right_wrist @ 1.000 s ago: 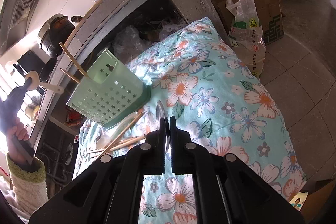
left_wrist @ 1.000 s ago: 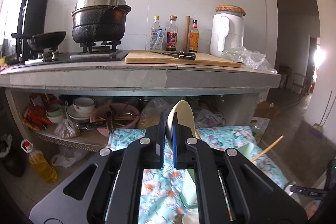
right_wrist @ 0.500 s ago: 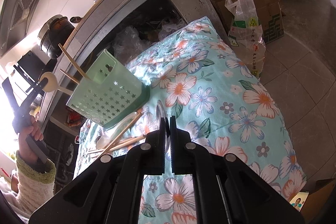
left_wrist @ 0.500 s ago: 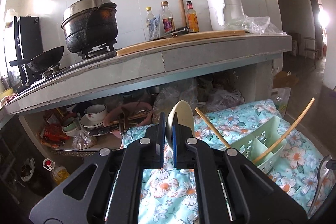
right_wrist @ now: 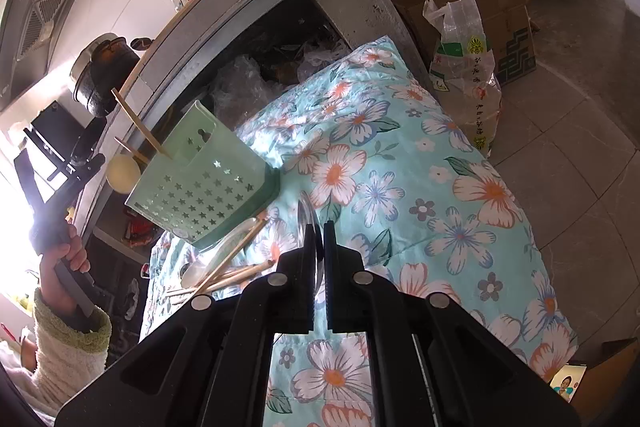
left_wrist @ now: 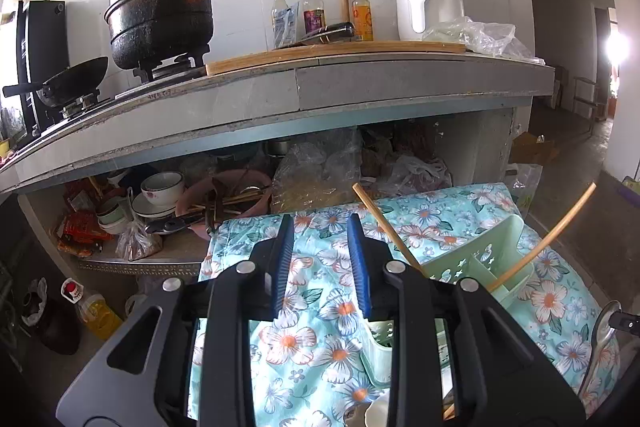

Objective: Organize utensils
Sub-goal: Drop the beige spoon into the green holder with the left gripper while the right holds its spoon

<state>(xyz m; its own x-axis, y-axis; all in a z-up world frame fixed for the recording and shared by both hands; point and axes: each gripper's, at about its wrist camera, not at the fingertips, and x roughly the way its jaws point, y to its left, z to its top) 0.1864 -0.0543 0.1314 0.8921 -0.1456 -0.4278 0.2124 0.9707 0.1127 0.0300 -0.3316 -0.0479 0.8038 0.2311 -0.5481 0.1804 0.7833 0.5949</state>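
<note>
My left gripper (left_wrist: 320, 259) has just been opening; its 2 blue-padded jaws now stand apart with nothing between them, only the floral cloth (left_wrist: 320, 327) showing through the gap. The pale spoon (right_wrist: 122, 173) now stands in the green holder (right_wrist: 200, 183), its round bowl sticking up at the holder's far side, right by my left gripper's tips as my right camera sees them. From my left camera the holder (left_wrist: 480, 259) sits just right of my jaws, and the spoon itself is hidden behind my right-hand jaw. 2 wooden chopsticks (left_wrist: 384, 223) lean out of the holder, one slanting up to the left close by my jaw, the other curving off to the right.

My right gripper (right_wrist: 319, 227) is pressed together on a metal spoon (right_wrist: 306, 215); its shiny bowl pokes out above the fingertips. It hangs over the cloth, near the holder's lower right corner but apart from it. Below the holder, left of my right gripper, several loose chopsticks (right_wrist: 232, 267) lie crossed on the cloth with another metal utensil (right_wrist: 216, 251) whose kind I cannot tell.

My hand (right_wrist: 64, 255), in a fuzzy white sleeve (right_wrist: 68, 343) with a green cuff, grips the left tool's handle.
</note>
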